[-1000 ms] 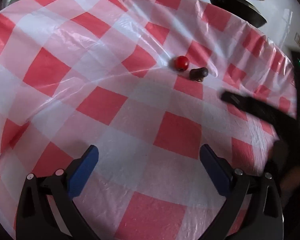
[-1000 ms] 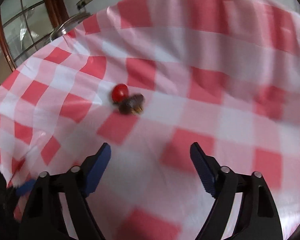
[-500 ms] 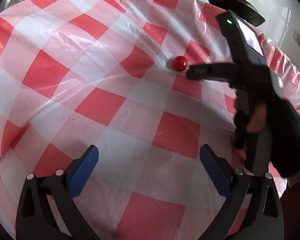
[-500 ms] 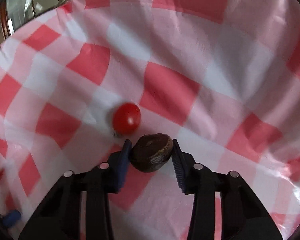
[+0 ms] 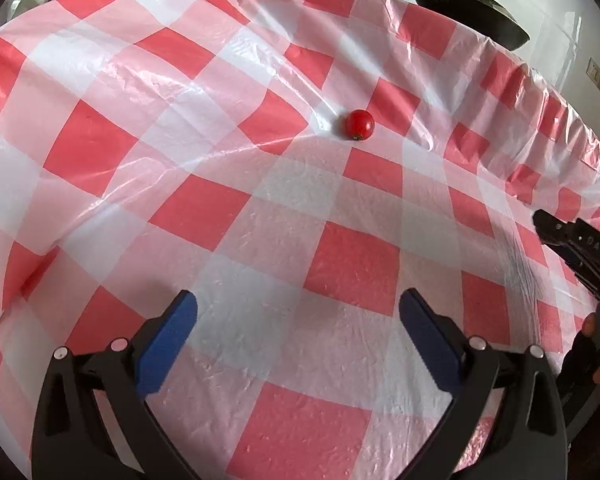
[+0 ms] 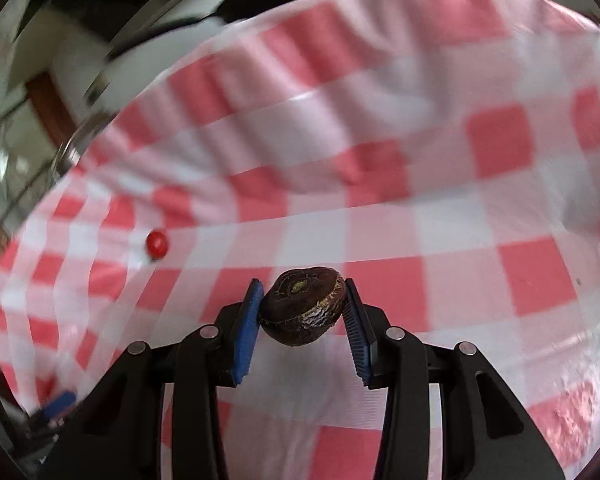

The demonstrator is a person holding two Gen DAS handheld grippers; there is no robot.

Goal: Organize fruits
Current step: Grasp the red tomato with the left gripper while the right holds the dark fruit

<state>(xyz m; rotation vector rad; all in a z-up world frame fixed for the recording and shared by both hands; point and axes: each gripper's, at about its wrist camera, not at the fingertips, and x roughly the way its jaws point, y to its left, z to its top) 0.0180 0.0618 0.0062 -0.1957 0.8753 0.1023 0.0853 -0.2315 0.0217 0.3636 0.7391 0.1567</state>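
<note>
A small red tomato (image 5: 359,124) lies alone on the red-and-white checked tablecloth (image 5: 228,208); it also shows far off at the left in the right wrist view (image 6: 157,243). My right gripper (image 6: 302,308) is shut on a dark brown, wrinkled fruit (image 6: 303,305) and holds it above the cloth. My left gripper (image 5: 296,322) is open and empty, well short of the tomato. The right gripper's body (image 5: 580,248) shows at the right edge of the left wrist view.
A dark pan with a lid (image 5: 468,4) stands beyond the table's far right edge. A round metal rim (image 6: 100,92) and a wooden frame lie past the table's far left edge. The plastic cloth is creased near the tomato.
My right gripper closed on the brown fruit beside the tomato, lifted it and drew back to the right. The tomato stays put. My left gripper has not moved.
</note>
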